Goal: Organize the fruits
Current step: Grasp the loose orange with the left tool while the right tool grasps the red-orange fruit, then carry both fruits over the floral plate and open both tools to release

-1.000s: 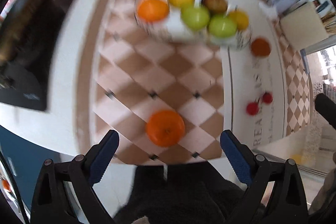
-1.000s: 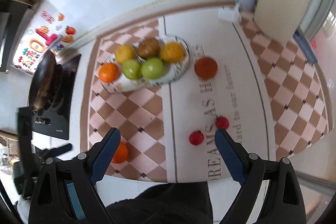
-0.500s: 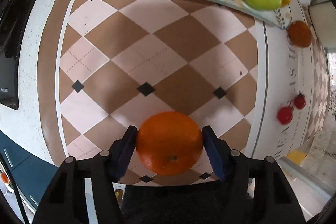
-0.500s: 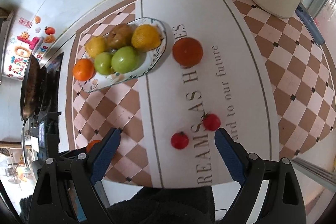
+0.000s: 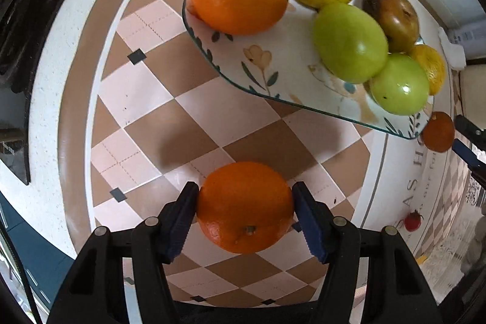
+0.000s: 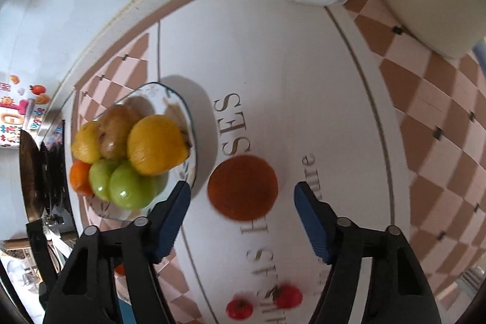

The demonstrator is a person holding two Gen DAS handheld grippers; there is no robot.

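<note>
Left gripper (image 5: 245,204) has its pads clamped on an orange (image 5: 244,207) above the checkered table (image 5: 194,117), just short of the fruit plate (image 5: 273,72). Right gripper (image 6: 242,202), jaws just narrowing, straddles a darker orange (image 6: 243,187) beside the plate without touching it; two tomatoes (image 6: 264,301) lie nearer the camera.

Left gripper (image 5: 244,208) dropped onto the orange (image 5: 244,207) and clamped it. Right gripper (image 6: 242,208) moved from the tomatoes (image 6: 264,301) to straddle the dark orange (image 6: 242,187); jaws just narrowed, not touching.
</note>
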